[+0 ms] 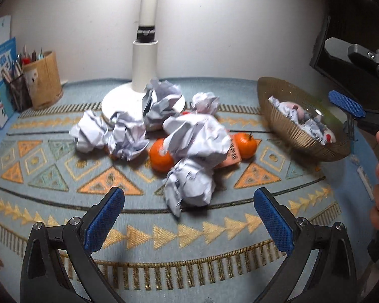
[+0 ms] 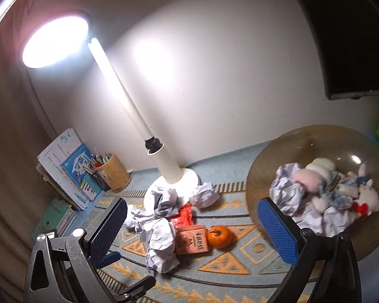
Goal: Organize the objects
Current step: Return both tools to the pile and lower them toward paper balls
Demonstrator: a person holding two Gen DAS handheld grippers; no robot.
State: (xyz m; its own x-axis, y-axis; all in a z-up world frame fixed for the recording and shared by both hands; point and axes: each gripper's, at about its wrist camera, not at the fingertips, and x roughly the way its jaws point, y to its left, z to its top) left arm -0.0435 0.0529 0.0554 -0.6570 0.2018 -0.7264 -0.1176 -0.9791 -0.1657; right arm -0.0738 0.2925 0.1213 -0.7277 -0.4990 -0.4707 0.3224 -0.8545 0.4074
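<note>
While both tools hung above the desk (image 1: 50, 197), nothing was gripped: left tool (image 1: 189, 217) spread wide, empty, just near of the closest paper ball (image 1: 189, 184); right tool (image 2: 192, 229) also spread, empty, beside the bowl (image 2: 273, 156). Crumpled paper lay heaped mid-desk by the lamp base (image 1: 113, 101), with two oranges (image 1: 160, 157) and a pink box (image 2: 193, 240) among it. Bowl sat right, holding paper and plush toys (image 2: 366, 197). Pen holder (image 1: 44, 80) and books (image 2: 70, 166) far left.
</note>
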